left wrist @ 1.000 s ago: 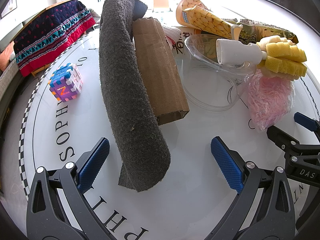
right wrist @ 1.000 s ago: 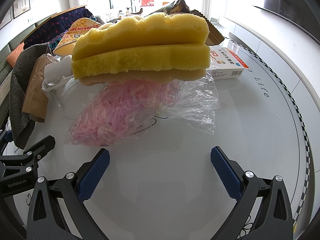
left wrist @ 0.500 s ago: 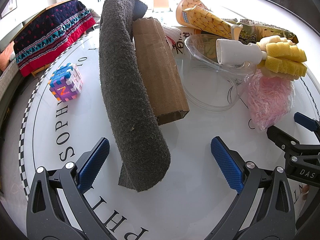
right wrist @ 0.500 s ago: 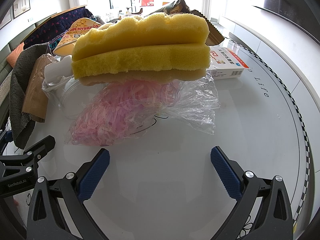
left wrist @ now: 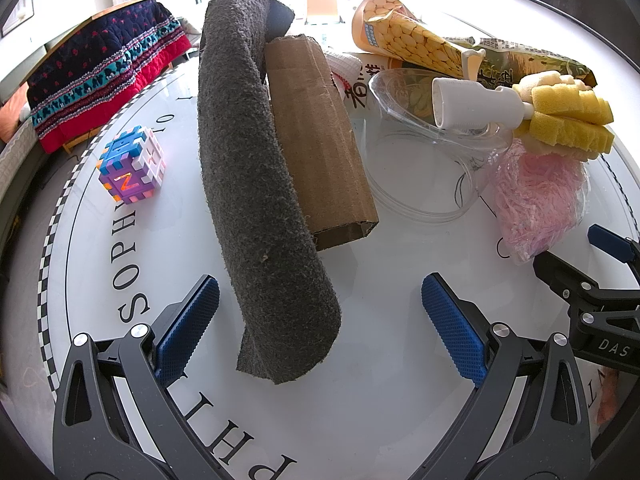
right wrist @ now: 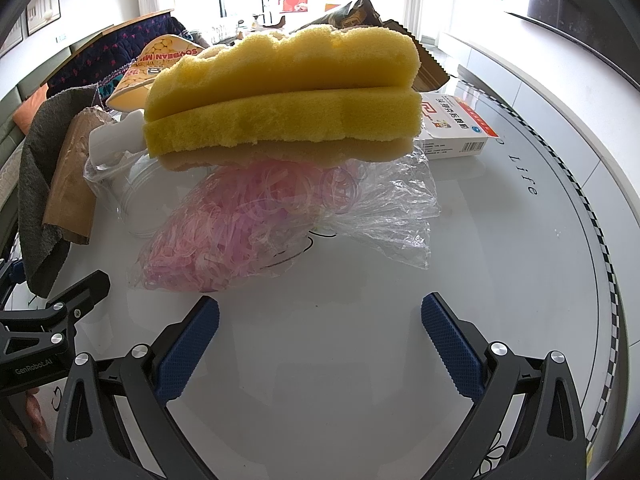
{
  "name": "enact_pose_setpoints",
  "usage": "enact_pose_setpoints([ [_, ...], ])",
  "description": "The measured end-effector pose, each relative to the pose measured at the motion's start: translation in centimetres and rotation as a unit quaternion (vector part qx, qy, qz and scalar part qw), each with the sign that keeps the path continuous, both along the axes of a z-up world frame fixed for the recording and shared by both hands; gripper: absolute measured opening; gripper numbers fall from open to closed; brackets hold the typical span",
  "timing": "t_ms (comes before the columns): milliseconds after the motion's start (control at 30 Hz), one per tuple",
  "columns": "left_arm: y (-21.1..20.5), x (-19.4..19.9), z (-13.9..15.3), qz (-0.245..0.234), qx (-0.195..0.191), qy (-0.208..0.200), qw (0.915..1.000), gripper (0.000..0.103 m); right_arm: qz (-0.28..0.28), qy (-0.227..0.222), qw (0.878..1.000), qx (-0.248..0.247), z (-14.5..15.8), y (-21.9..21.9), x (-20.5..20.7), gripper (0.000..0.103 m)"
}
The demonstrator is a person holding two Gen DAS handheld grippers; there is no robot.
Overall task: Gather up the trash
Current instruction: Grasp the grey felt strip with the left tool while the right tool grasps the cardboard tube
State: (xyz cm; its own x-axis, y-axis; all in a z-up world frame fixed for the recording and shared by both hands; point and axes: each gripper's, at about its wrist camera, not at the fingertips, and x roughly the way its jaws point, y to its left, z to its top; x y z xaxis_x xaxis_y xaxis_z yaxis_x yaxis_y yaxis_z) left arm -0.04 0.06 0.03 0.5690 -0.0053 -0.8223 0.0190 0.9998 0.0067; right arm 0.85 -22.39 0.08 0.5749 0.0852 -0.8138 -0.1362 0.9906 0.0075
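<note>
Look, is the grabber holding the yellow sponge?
No, the right gripper is open and empty, and the yellow sponge sits beyond it on the bag of pink bands.

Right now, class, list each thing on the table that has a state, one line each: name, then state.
left gripper: open, empty, low over the table
right gripper: open, empty
grey felt strip: draped over the cardboard, near end curled on the table
cardboard piece: folded flat, lying down
sponge brush: lying on its side, on the bag
bag of pink bands: lying flat, crumpled
clear plastic cup: tipped on its side
puzzle cube: assembled
</note>
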Motion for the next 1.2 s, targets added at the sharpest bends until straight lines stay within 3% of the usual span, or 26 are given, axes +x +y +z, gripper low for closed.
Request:
enact_pose_setpoints([
  [233,2.1,-2.1,1.0,0.003,-0.062,-0.012,0.998,0.098,-0.002,-0.007,0.999,0.031,0.7,-0.7,-1.2,0.1],
  [633,4.5,-1.2,6.1,0.028,-0.025,-0.048,0.9981,0.098,0.045,-0.028,0.998,0.046,6.3,-1.0,-3.3,0.1],
  [867,6.1,2.6,6.8,0.057,-0.058,-0.045,0.9957,0.098,0.067,-0.062,0.995,0.045,10.7,1.0,-2.4,0.087],
  [967,6.3,3.9,6.5,0.062,-0.061,-0.042,0.9953,0.084,0.07,-0.067,0.994,0.043,11.9,1.4,-1.6,0.077],
  [1033,6.3,4.5,6.1,0.059,-0.069,-0.031,0.9954,0.063,0.073,-0.068,0.994,0.043,12.2,1.8,-1.2,0.074],
  [1200,5.9,5.2,5.0,0.05,-0.067,-0.015,0.9964,0.027,0.083,-0.075,0.993,0.033,12.6,3.3,-0.4,0.072],
])
